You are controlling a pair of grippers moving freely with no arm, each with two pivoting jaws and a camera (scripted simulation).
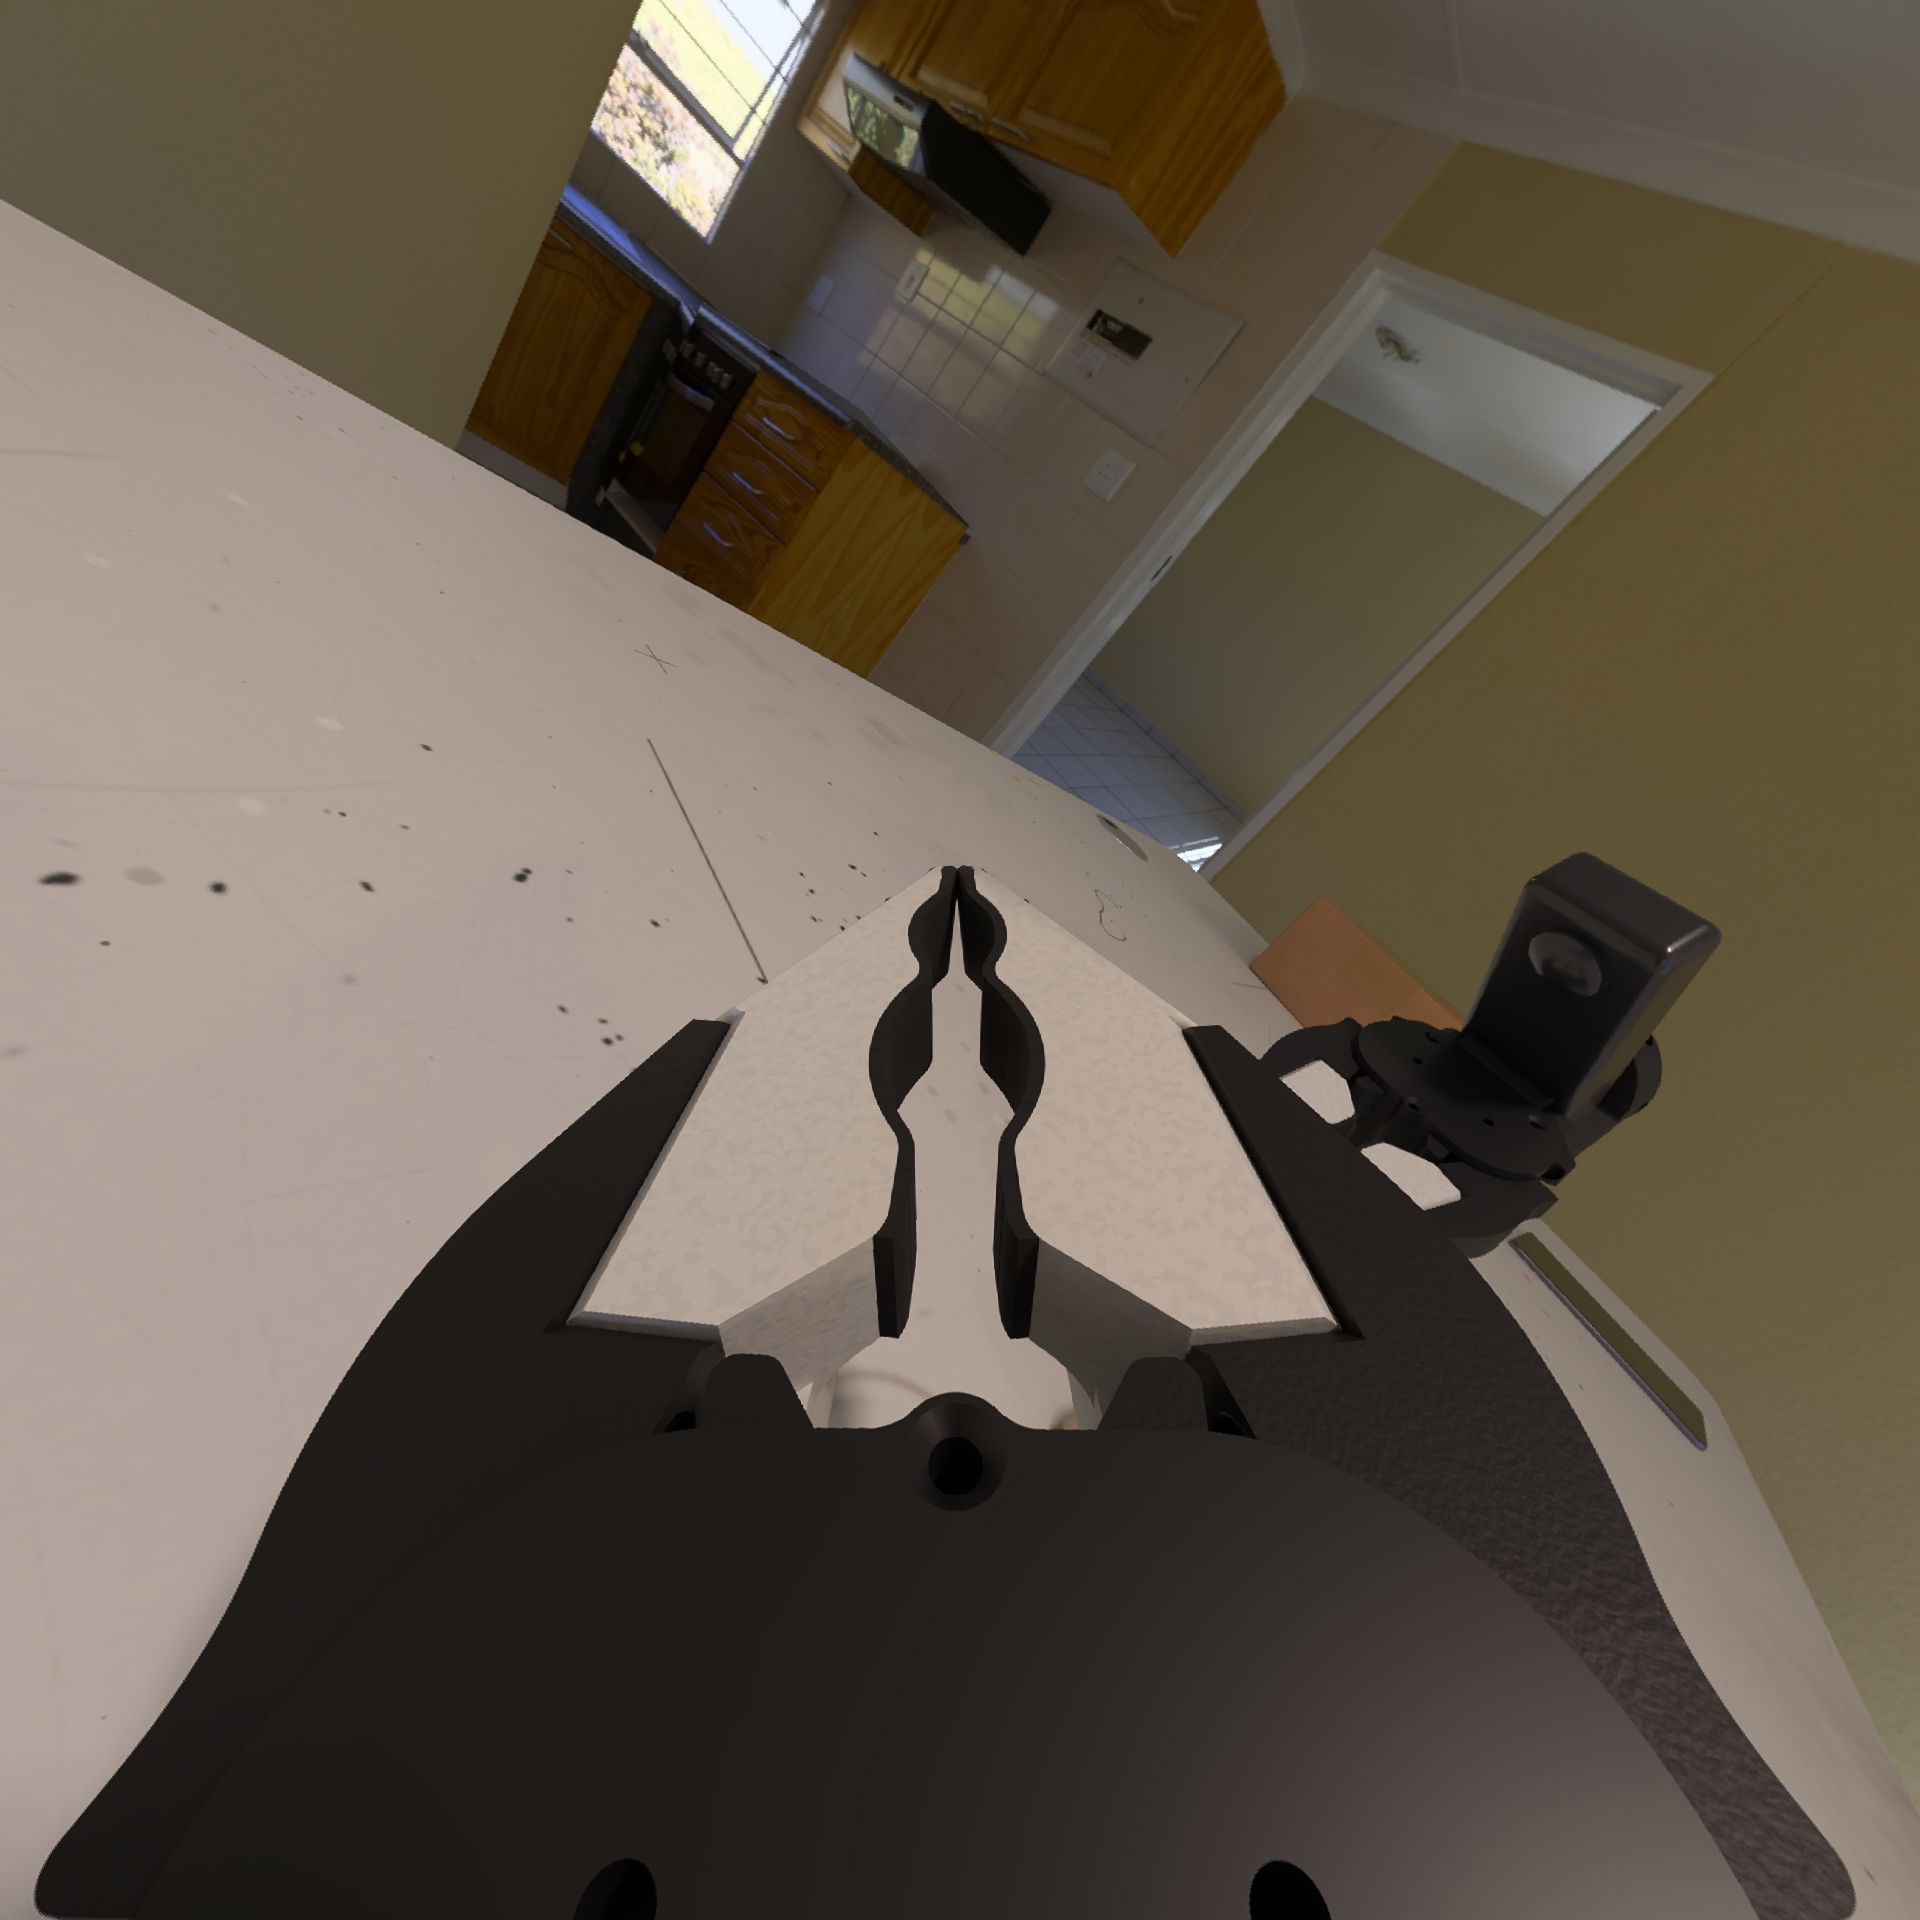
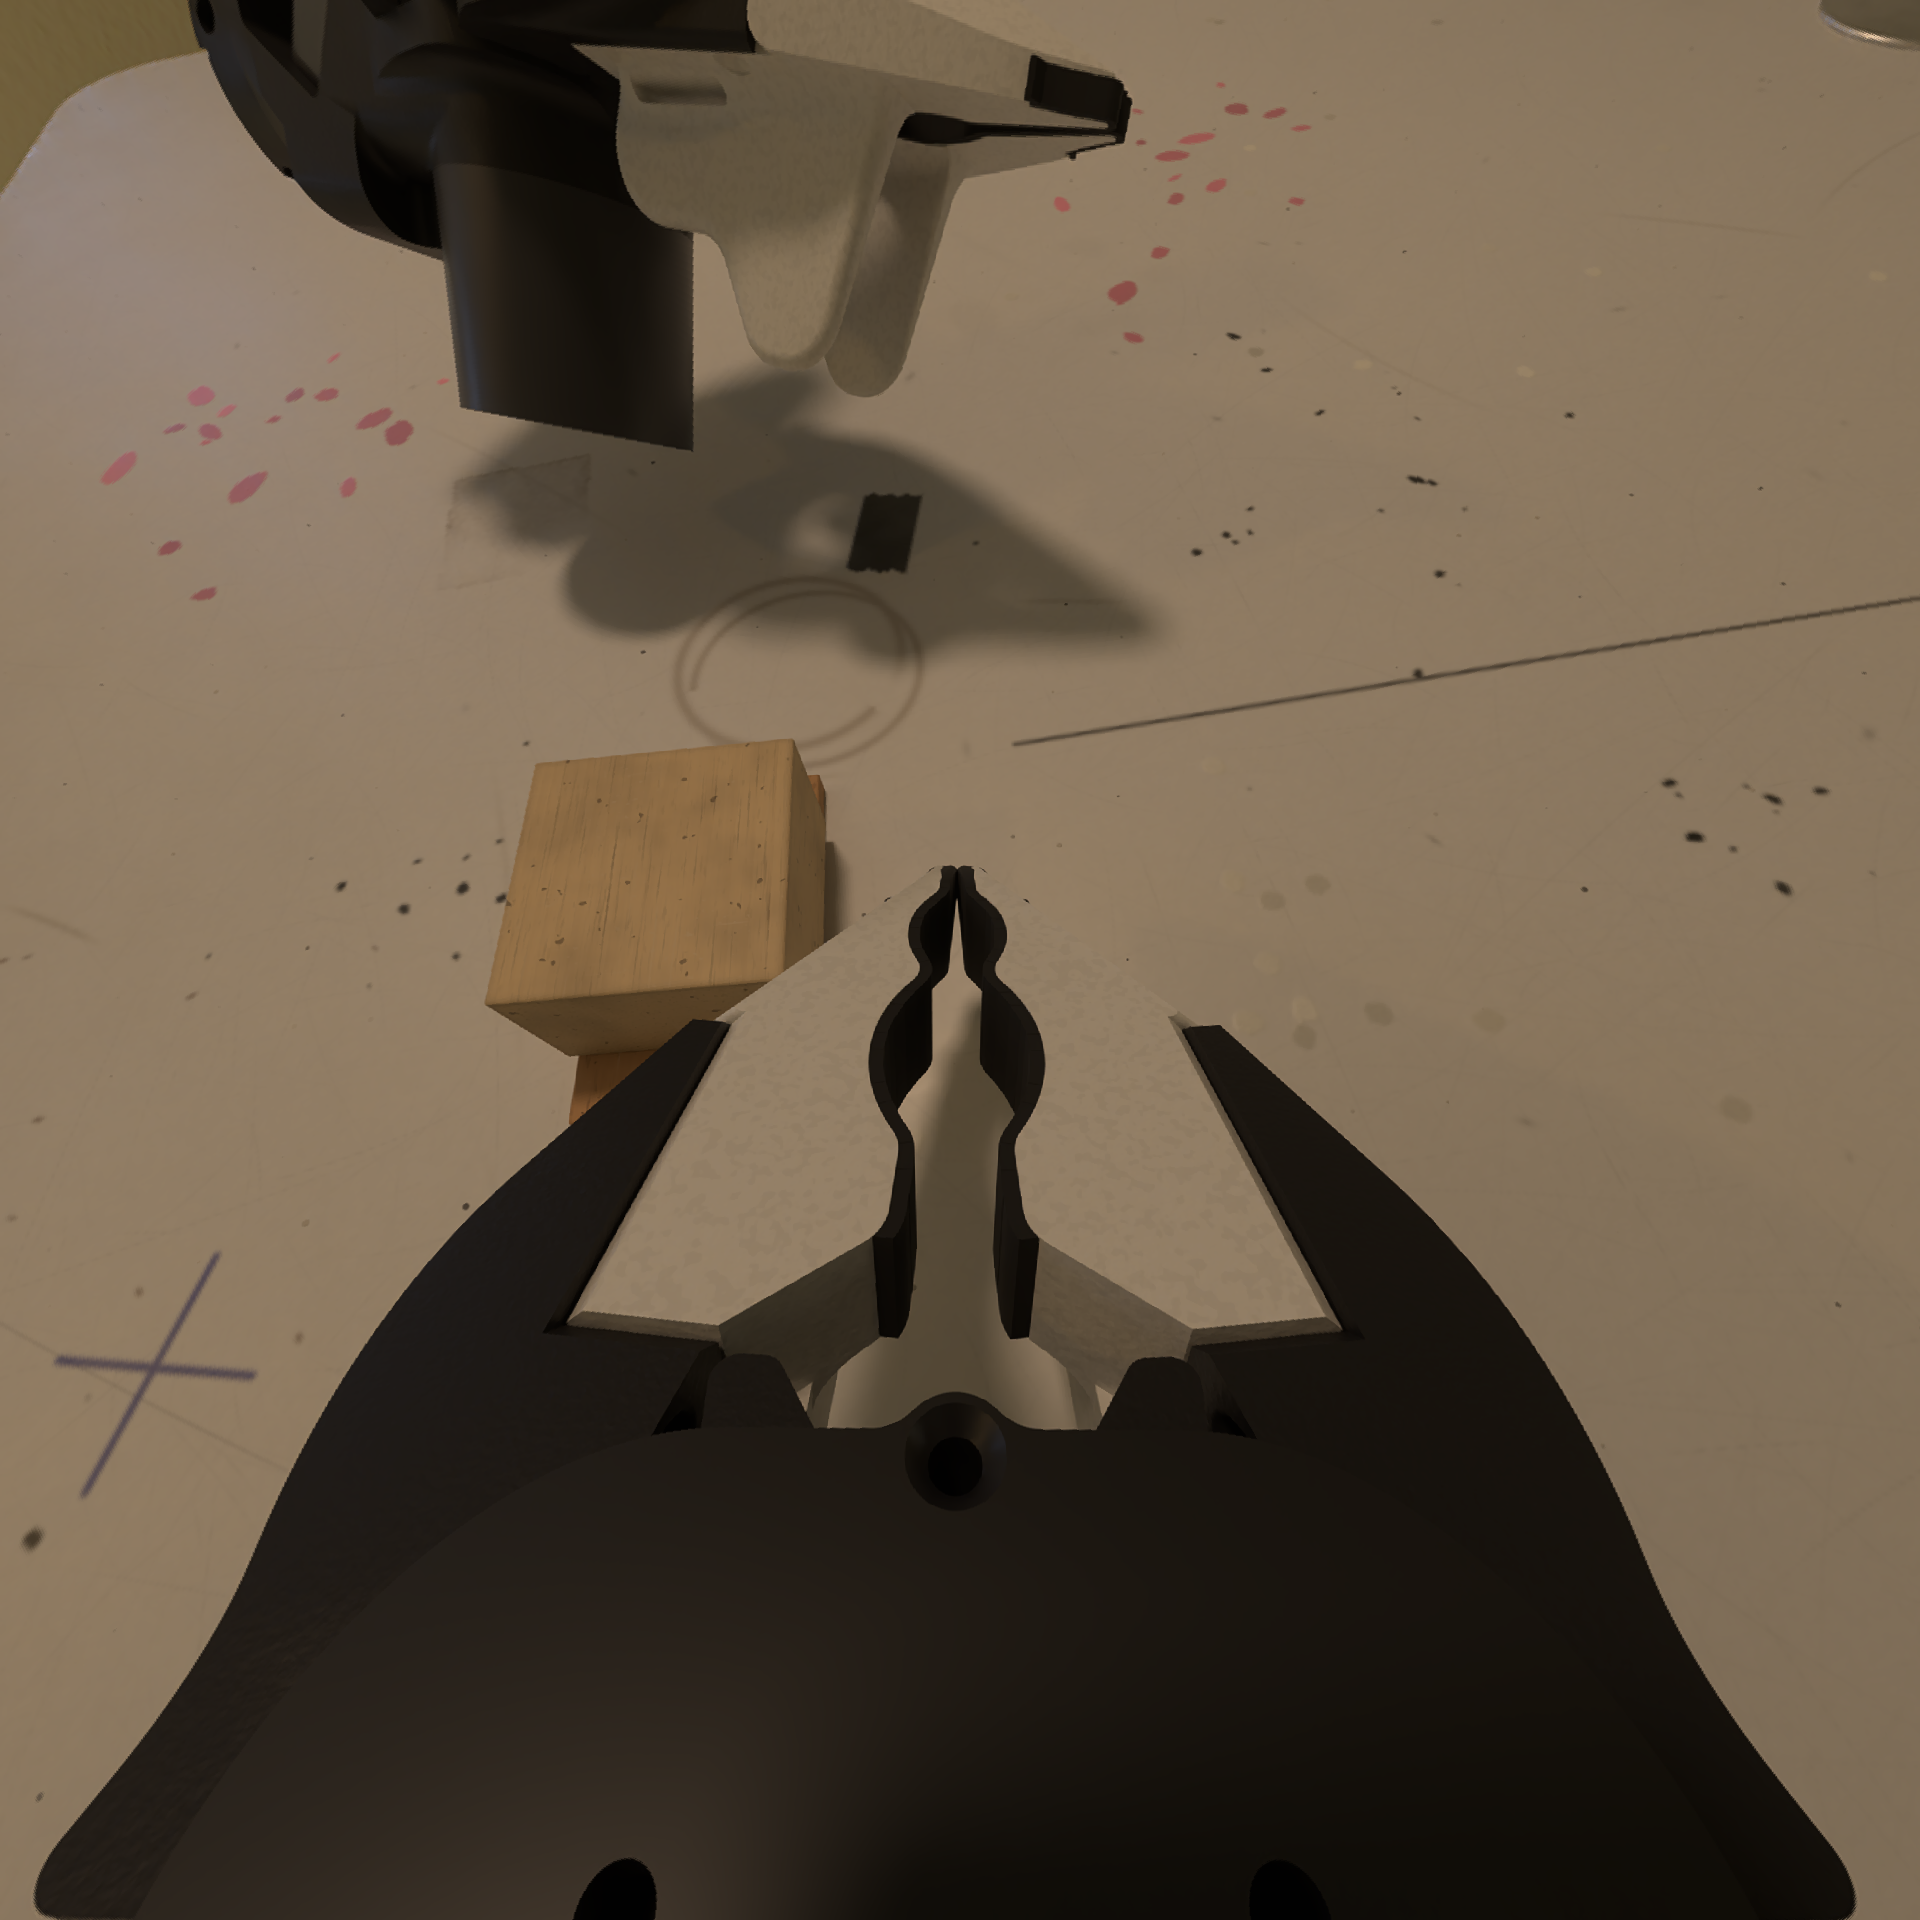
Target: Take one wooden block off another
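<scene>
In the right wrist view a pale wooden block (image 2: 655,883) sits on top of a darker orange wooden block (image 2: 601,1086), which shows only at the edges below it. My right gripper (image 2: 956,878) is shut and empty, its tips just right of the stack and apart from it. My left gripper (image 2: 1103,116) hovers beyond the stack, shut and empty, pointing right. In the left wrist view my left gripper (image 1: 956,878) is shut above the table. A wooden block (image 1: 1340,971) shows at the right, partly hidden behind the right gripper's body (image 1: 1558,1039).
The white table (image 2: 1455,935) has black and pink paint specks, a pencilled circle (image 2: 800,665), a thin line and a blue cross (image 2: 156,1371). The table's edge (image 1: 1621,1340) runs close by on the right in the left wrist view. A kitchen and doorway lie beyond.
</scene>
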